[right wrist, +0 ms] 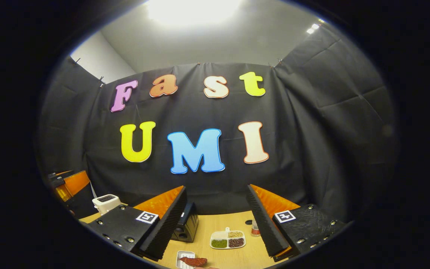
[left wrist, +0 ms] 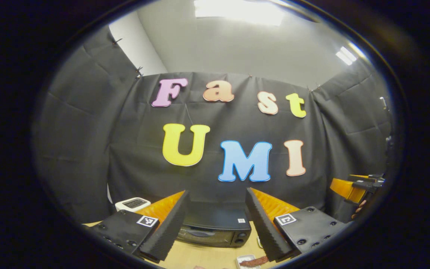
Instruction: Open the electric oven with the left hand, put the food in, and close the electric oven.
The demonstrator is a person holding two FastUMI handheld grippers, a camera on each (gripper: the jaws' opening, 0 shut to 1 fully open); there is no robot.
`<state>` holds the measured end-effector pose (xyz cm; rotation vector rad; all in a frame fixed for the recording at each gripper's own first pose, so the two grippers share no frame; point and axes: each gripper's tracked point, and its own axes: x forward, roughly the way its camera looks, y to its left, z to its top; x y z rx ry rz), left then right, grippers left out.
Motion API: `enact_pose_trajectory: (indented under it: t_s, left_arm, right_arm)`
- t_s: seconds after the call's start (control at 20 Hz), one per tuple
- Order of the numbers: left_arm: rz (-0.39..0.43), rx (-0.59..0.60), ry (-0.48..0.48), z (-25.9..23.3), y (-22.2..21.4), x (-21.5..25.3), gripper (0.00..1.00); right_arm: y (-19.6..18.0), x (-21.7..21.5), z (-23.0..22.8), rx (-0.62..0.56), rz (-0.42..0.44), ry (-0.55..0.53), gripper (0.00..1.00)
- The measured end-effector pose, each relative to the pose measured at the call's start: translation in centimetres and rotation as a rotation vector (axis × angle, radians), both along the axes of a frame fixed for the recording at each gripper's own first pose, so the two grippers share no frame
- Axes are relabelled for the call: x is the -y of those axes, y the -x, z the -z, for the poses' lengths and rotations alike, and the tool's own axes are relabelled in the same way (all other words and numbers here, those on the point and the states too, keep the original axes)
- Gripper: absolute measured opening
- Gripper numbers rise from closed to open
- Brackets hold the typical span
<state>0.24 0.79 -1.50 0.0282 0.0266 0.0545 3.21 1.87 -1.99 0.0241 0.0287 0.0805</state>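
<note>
A black electric oven (left wrist: 215, 228) stands on the wooden table (left wrist: 200, 257) against the booth wall, its door closed. My left gripper (left wrist: 215, 239) hovers open above and in front of it, nothing between its fingers. A small white tray with a reddish-brown piece of food (left wrist: 251, 261) lies on the table near the front. In the right gripper view the oven's side (right wrist: 185, 226) peeks out behind the left finger, and the food (right wrist: 193, 261) lies on its white tray below. My right gripper (right wrist: 217, 235) is open and empty, held above the table.
A white divided dish (right wrist: 227, 239) with green, tan and dark fillings sits on the table (right wrist: 237, 256), a small bottle (right wrist: 254, 228) beside it. A white appliance (left wrist: 133, 204) stands left of the oven. The other gripper appears at the right edge (left wrist: 357, 186) and the left edge (right wrist: 65, 185).
</note>
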Motion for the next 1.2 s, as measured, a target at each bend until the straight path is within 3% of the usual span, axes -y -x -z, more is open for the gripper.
enact_pose_trajectory:
  t_s: [0.5,1.2]
  left_arm:
    - [-0.01,-0.136,-0.031,7.3,-3.9,-1.5,1.0]
    - [0.051,-0.404,-0.017,25.5,-16.1,-5.6,0.96]
  right_arm:
    - [-1.1,-1.3,3.3,-0.069,-0.075,-0.003,0.97]
    - [-2.6,0.2,6.5,-0.148,0.132,0.067,0.97]
